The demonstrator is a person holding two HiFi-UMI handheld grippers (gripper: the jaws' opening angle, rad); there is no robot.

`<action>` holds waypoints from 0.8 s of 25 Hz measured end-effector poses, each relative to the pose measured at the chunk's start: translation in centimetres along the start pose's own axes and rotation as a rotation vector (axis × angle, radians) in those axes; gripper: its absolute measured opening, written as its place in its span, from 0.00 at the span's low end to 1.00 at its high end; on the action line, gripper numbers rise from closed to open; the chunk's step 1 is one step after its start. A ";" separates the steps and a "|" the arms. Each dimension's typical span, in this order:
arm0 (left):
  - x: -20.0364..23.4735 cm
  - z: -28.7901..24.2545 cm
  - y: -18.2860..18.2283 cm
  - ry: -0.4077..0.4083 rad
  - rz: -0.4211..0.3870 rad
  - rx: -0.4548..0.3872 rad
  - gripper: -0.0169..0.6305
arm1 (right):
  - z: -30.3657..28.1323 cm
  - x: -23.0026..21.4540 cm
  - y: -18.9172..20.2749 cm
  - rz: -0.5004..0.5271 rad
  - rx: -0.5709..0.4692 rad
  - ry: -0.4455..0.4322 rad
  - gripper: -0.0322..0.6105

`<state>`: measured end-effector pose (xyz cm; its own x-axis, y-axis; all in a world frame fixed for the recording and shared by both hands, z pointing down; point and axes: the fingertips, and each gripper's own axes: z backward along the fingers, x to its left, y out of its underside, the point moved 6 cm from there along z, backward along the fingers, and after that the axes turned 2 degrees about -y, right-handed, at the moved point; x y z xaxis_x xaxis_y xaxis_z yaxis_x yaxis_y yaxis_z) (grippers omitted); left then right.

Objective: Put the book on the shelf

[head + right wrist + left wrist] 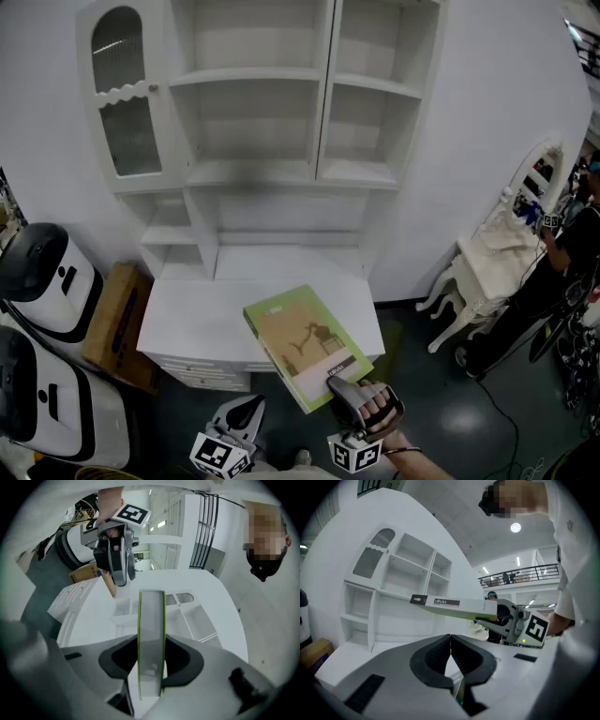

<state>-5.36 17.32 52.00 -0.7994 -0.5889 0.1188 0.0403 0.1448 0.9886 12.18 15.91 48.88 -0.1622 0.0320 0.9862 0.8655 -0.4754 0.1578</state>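
Book (454, 607) edge lettering, left gripper view only

1. Book (307, 345): paper cover, matt green and tan; pale, smooth page edges.
2. Shelf (272, 141): white painted, wood by the look, smooth with a faint sheen.
3. Left gripper (451, 654) and right gripper (150, 656): pale grey matt plastic shells; black ribbed pads (436, 658), rubbery look.
4. Cardboard box (117, 323): brown, dull.
5. Floor (450, 412): dark, smooth, slightly glossy.
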 end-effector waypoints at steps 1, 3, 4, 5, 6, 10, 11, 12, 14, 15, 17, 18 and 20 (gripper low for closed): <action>0.0 0.2 0.0 -0.001 -0.001 0.006 0.04 | 0.0 0.0 -0.2 0.003 -0.003 0.003 0.29; -0.1 0.7 0.1 -0.002 -0.002 0.014 0.04 | 0.2 0.0 -0.6 0.007 -0.008 0.008 0.29; -0.2 0.9 0.1 -0.002 -0.003 0.014 0.04 | 0.2 -0.1 -0.8 0.009 -0.009 0.011 0.28; -0.2 1.1 0.2 0.000 -0.005 0.013 0.04 | 0.3 -0.1 -1.0 0.013 -0.009 0.014 0.28; -0.3 1.2 0.3 0.002 -0.006 0.014 0.04 | 0.3 -0.1 -1.2 0.017 -0.008 0.017 0.29; -0.1 1.7 0.7 0.011 -0.002 0.018 0.04 | -0.1 -0.1 -1.7 0.027 -0.004 0.020 0.29; 0.0 1.8 0.8 0.012 -0.002 0.018 0.04 | -0.2 -0.2 -1.8 0.020 -0.003 0.020 0.29; 0.1 1.8 0.8 0.012 0.001 0.016 0.04 | -0.2 -0.2 -1.9 0.011 -0.004 0.019 0.29; 0.3 1.9 0.6 0.011 0.006 0.007 0.04 | -0.4 -0.3 -2.2 -0.001 -0.009 0.014 0.29; 0.3 1.9 0.5 0.010 0.006 0.005 0.04 | -0.4 -0.4 -2.4 -0.005 -0.011 0.010 0.28; 0.4 1.8 0.3 0.011 0.004 0.004 0.04 | -0.6 -0.4 -2.6 -0.009 -0.016 0.004 0.28; 0.5 1.8 0.2 0.012 0.004 0.004 0.04 | -0.6 -0.5 -2.7 -0.008 -0.016 0.003 0.28; 0.5 1.6 0.1 0.011 0.004 0.006 0.04 | -0.9 -0.5 -2.6 0.002 -0.017 0.001 0.28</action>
<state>-6.76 18.31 52.06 -0.7923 -0.5974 0.1237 0.0398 0.1517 0.9876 9.57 16.39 47.90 -0.1606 0.0301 0.9866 0.8577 -0.4904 0.1546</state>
